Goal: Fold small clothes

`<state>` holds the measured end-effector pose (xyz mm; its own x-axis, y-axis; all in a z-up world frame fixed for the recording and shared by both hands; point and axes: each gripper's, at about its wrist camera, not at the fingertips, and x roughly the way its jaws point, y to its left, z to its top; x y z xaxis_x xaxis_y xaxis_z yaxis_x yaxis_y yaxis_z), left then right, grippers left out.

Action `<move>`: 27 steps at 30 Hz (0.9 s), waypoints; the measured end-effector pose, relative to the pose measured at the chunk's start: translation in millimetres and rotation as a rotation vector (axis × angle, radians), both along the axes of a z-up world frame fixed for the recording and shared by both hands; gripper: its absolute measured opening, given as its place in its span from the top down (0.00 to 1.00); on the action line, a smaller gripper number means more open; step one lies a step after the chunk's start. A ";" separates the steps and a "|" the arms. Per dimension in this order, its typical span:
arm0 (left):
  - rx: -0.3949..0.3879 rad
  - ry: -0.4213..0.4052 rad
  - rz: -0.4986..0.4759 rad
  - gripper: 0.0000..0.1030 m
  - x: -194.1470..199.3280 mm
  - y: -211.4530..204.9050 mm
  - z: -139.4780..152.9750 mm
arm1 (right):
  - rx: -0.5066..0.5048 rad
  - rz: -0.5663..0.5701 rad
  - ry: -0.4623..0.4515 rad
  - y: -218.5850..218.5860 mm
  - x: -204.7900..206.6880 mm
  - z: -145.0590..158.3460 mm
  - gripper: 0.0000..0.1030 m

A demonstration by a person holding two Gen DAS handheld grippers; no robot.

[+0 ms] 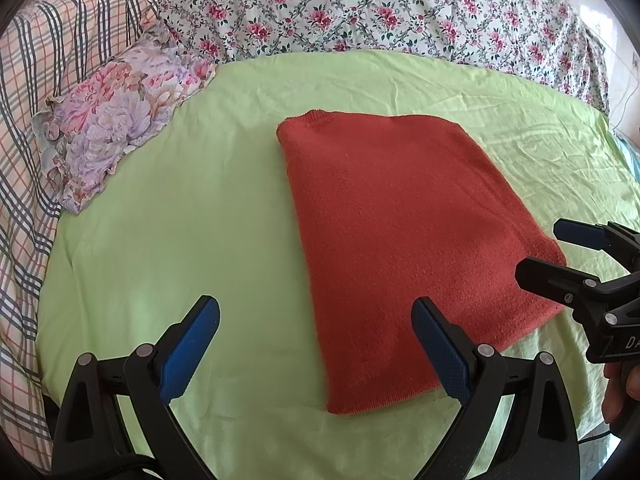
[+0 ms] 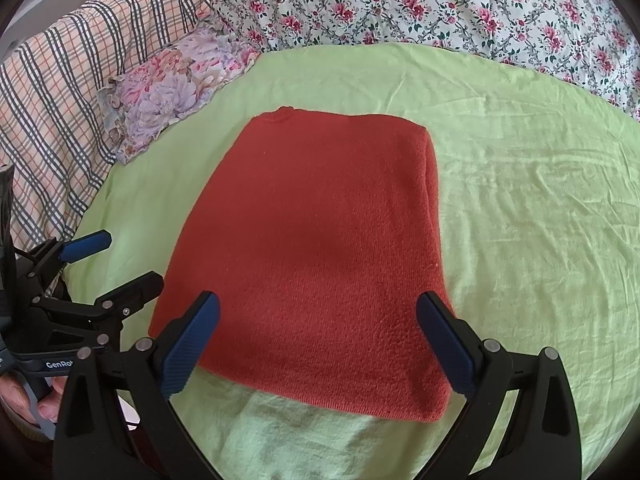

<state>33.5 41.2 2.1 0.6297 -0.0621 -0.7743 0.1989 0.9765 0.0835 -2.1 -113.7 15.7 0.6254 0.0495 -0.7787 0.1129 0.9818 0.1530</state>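
On the bed, a pale green sheet (image 2: 520,200) forms the working surface, lightly creased across its far and right parts. Behind it lies a white quilt with pink flowers (image 2: 440,4), and to the left a checked cloth of grey and orange lines (image 2: 60,92). Between checked cloth and sheet rests a small frilled cushion with a mauve and pink flower print (image 2: 168,92), well apart from the garment.

Centre of the sheet: the red knitted garment (image 2: 320,248), folded into a thick, roughly rectangular stack with rounded folded edges on the right and a ribbed hem toward the cameras. Its surface shows a fine, even knit.

Foreground: the left gripper (image 1: 316,320) hovers with its jaws spread wide, one blue ribbed pad over bare sheet and the other over the garment's near left part, grasping nothing. The right gripper (image 2: 318,316) likewise has its jaws released, both pads above the garment's near edge. Each gripper has black fingers. A hand (image 2: 28,396) holds the left gripper's handle at the lower left of the right wrist view.
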 end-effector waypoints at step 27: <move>0.007 0.004 0.013 0.06 21.2 -9.5 5.2 | 0.016 -0.006 0.009 -20.3 18.7 0.1 0.04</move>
